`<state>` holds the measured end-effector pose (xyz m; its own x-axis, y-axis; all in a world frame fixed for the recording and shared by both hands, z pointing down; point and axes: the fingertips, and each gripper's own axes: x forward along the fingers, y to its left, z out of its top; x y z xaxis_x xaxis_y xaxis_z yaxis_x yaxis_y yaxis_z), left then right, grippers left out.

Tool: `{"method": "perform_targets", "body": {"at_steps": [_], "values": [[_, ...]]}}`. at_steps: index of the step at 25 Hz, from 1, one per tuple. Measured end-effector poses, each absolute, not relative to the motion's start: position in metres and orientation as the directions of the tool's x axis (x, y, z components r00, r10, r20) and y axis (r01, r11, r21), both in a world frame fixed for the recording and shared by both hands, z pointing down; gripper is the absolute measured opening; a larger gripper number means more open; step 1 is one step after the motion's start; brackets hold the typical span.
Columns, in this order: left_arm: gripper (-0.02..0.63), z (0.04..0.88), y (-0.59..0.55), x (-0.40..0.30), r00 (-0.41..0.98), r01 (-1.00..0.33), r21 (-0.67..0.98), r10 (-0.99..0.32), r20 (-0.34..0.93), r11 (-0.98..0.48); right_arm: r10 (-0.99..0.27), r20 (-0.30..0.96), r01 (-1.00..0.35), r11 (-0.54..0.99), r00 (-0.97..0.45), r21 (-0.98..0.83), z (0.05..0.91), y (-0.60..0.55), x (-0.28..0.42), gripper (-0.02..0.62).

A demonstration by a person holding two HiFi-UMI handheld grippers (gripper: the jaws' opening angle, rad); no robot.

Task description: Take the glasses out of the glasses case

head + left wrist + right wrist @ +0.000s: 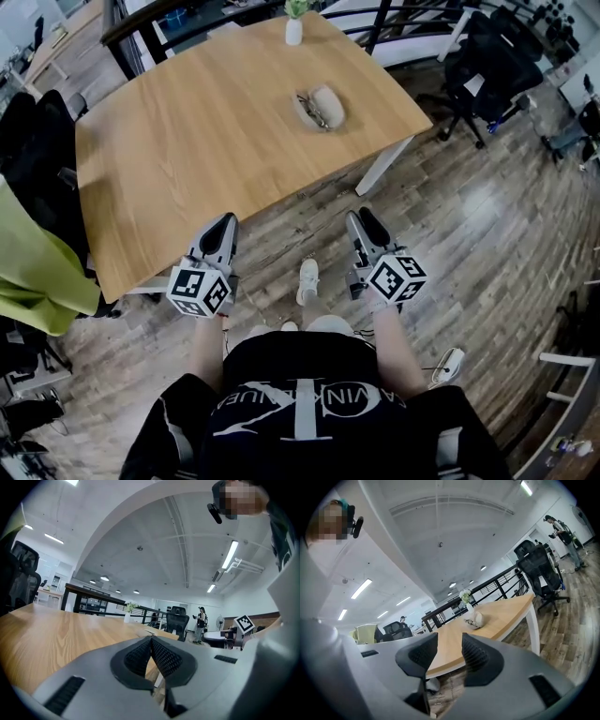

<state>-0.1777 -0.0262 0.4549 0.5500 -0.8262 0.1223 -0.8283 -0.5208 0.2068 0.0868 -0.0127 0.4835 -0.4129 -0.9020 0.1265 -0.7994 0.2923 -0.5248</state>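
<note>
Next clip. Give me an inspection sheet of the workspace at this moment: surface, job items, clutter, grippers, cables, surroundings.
Surface: wooden table, mostly bare.
Job's things: glasses case lies open toward the table's far right corner, with the glasses in it.
Clutter: white vase with a plant, at the far edge.
Grippers: left gripper jaws together, empty; right gripper jaws apart, empty; both are held over the floor, short of the table.
Cables: nothing seen.
Surroundings: wood floor, office chair, yellow-green jacket at left.
</note>
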Motion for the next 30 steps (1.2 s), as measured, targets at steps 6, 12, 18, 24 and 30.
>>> {"method": "perform_targets", "body": {"at_steps": [6,12,18,24,30], "values": [[0.015,0.454,-0.080,-0.164,0.541,-0.833,0.213,-0.831,0.128,-0.510,-0.885,0.129,-0.785,0.321,-0.448,-0.529,0.481,-0.072,0.089,0.147],[0.015,0.457,-0.121,-0.151,0.538,-0.835,0.222,-0.831,0.137,-0.504,-0.866,0.152,-0.777,0.333,-0.476,-0.534,0.489,-0.125,0.094,0.147],[0.015,0.461,-0.162,-0.154,0.509,-0.852,0.229,-0.847,0.150,-0.471,-0.838,0.161,-0.759,0.369,-0.522,-0.537,0.492,-0.176,0.083,0.147],[0.015,0.463,-0.189,-0.143,0.495,-0.860,0.226,-0.854,0.161,-0.457,-0.819,0.168,-0.741,0.384,-0.549,-0.551,0.497,-0.205,0.086,0.147],[0.015,0.470,-0.213,-0.134,0.493,-0.863,0.227,-0.850,0.183,-0.451,-0.800,0.184,-0.726,0.387,-0.570,-0.569,0.506,-0.229,0.084,0.147]]}}
